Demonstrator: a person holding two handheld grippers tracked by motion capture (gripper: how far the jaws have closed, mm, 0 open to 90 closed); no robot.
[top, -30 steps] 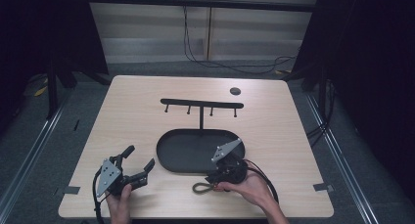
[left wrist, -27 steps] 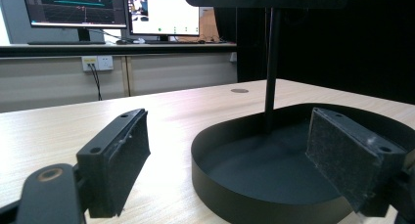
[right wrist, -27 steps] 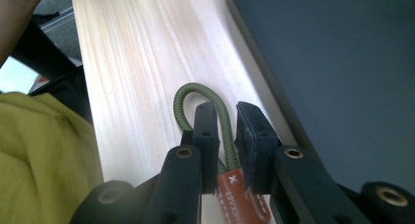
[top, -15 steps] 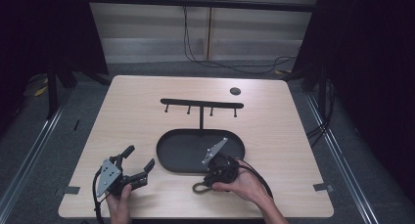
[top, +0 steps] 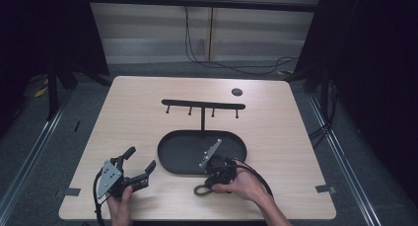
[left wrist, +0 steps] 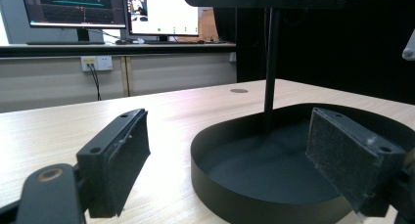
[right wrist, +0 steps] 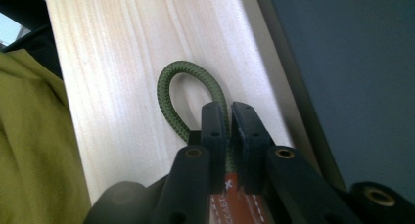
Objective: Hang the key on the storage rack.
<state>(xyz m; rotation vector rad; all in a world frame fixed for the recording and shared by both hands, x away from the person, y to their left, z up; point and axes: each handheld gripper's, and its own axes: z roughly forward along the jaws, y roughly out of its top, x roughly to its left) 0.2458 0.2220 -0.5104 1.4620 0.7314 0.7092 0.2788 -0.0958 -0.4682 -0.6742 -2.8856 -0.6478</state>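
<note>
a light wooden table (top: 148,117) is carrying a black oval tray (top: 177,154) with an upright hook rack (top: 203,106), a small dark disc (top: 237,92), and a green cord loop (top: 201,190) lying near its front edge.

On the table (top: 148,117) an oval tray (top: 177,154) sat a little nearer the person than the middle. A post rose from the tray's far part and carried a crossbar with hooks (top: 203,105) above and behind it. A small round disc (top: 237,92) lay on the table behind the crossbar's right end, well apart from the tray.

The left hand-held gripper (top: 136,165) sat on the table to the left of the tray, near the front edge, pointing toward it.

The right hand-held gripper (top: 206,182) was just in front of the tray's near rim, right of the left one. A cord loop (right wrist: 178,94) lay on the table at its jaws, beside the tray.
</note>
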